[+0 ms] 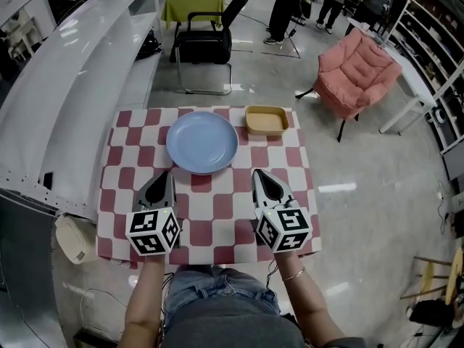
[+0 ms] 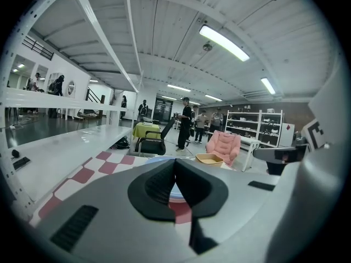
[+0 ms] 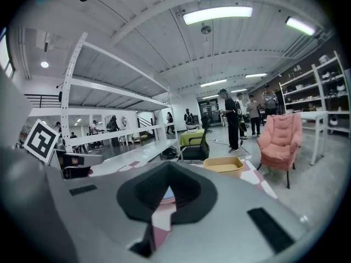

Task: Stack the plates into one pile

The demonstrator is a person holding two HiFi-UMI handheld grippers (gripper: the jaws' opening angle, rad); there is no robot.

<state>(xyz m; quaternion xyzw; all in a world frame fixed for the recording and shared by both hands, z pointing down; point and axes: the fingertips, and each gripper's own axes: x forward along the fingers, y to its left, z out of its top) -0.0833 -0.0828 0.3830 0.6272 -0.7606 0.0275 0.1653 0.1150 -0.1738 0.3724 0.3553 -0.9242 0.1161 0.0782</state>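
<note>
**A:** Head view, what's listed?

**B:** Desk (image 1: pixel 290 167) under a red-and-white checked cloth.
- Round light-blue plate (image 1: pixel 202 142): lies flat, face up, in the middle of the far half. It is circular, so it has no long axis.
- Shallow tan rectangular dish (image 1: pixel 267 119): at the far right, just beside the plate and not touching it. Its longer side runs along the desk's far edge.
- Left tool (image 1: pixel 168 172) and right tool (image 1: pixel 257 173): over the near half, tips pointing away from the person toward the plate's near rim. Both are closed on nothing, with bare checked cloth between the tips and the plate.
- Beyond the desk: black office chair (image 1: pixel 206 42), pink padded armchair (image 1: pixel 359 71), yellow-green covered table (image 1: pixel 192 2).
- Along the left: long white counter (image 1: pixel 72 85).

**A:** Left tool view?

**B:** Jaws meet at the tip, holding nothing. The plate (image 2: pixel 175 189) shows through the gap behind the pads, straight ahead. The tan dish (image 2: pixel 209 159) is ahead to the right, with the armchair (image 2: pixel 225 145) behind it.

**A:** Right tool view?

**B:** Jaws together and empty. The plate (image 3: pixel 166 194) is again glimpsed behind the pads. The tan dish (image 3: pixel 224 165) is ahead and slightly right. The black chair (image 3: pixel 194 149) and the armchair (image 3: pixel 279 138) stand on the floor beyond.
</note>
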